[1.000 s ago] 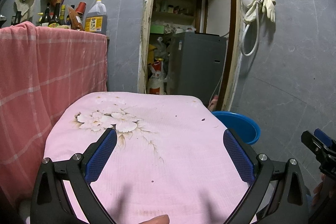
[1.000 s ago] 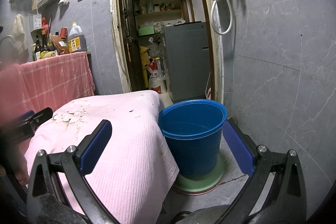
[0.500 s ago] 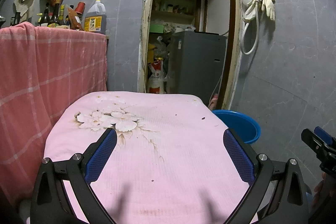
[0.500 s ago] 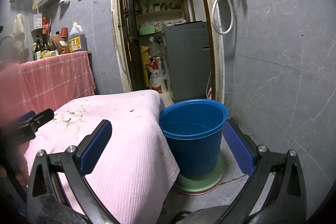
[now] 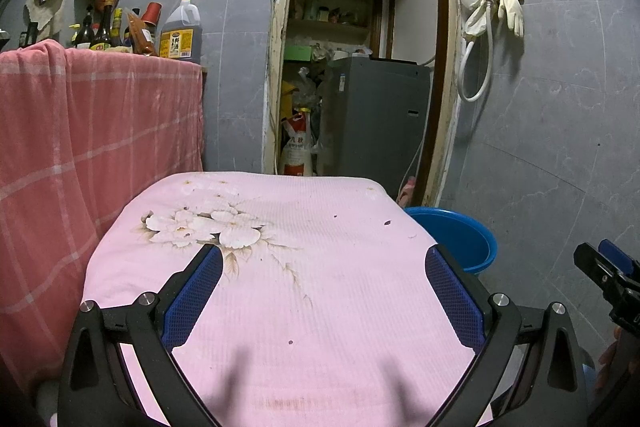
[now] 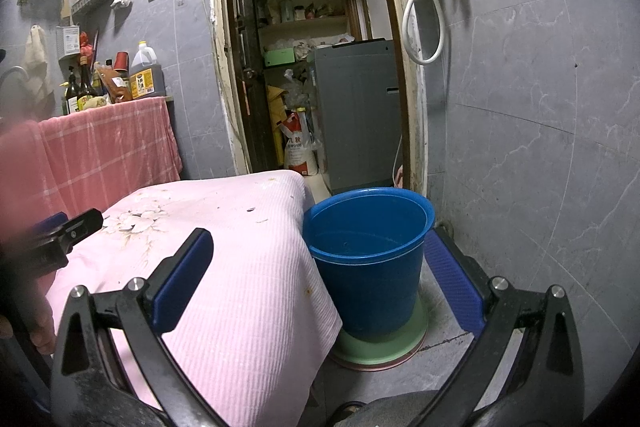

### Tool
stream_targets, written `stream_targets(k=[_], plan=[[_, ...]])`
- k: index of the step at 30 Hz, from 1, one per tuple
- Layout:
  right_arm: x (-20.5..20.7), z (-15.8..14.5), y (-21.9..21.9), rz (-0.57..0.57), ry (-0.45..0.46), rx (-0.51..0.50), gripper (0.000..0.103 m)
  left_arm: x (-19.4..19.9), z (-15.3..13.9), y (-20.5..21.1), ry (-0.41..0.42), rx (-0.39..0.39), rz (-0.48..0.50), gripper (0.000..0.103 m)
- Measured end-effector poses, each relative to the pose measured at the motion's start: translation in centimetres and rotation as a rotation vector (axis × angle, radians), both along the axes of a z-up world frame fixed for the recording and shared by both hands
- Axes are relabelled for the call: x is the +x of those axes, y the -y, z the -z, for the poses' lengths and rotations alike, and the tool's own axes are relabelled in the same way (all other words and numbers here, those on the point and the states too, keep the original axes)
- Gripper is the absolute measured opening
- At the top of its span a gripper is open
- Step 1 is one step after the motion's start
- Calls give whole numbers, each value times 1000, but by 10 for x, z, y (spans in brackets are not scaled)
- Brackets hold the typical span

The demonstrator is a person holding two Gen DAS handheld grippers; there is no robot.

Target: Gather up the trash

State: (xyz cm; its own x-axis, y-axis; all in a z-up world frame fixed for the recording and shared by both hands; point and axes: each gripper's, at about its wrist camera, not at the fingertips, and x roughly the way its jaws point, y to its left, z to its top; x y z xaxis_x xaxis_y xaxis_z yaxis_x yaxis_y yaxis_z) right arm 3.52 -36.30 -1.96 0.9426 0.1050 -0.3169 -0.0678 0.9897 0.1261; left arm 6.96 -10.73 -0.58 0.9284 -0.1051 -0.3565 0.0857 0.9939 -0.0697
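A low table under a pink flowered cloth [image 5: 320, 287] [image 6: 248, 267] carries only a few small dark crumbs [image 5: 387, 223]. A blue bucket [image 6: 368, 259] stands on the floor by the table's right edge, on a green disc [image 6: 384, 347]; its rim shows in the left wrist view [image 5: 460, 235]. My left gripper [image 5: 322, 291] is open and empty over the near part of the cloth. My right gripper [image 6: 320, 271] is open and empty, facing the bucket and the cloth's right edge. Each gripper shows at the edge of the other's view.
A counter draped in red checked cloth [image 5: 92, 131] with bottles and an oil jug [image 5: 180, 35] stands at the left. An open doorway [image 5: 360, 67] behind leads to a grey appliance [image 5: 376, 119] and a sack. Rubber gloves and a hose [image 5: 492, 19] hang on the grey tiled wall.
A fingertip seen at the bottom edge of the left wrist view is gone. Both grippers have barely shifted and stay open.
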Motion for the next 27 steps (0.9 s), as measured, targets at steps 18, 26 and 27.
stream_targets(k=[18, 26, 27], plan=[[-2, 1, -4, 0, -2, 0, 103, 1, 3, 1, -6, -2, -1, 99], [-3, 2, -5, 0, -4, -1, 103, 1, 4, 1, -9, -4, 0, 99], [-4, 2, -6, 0, -4, -1, 103, 1, 4, 1, -9, -4, -1, 99]])
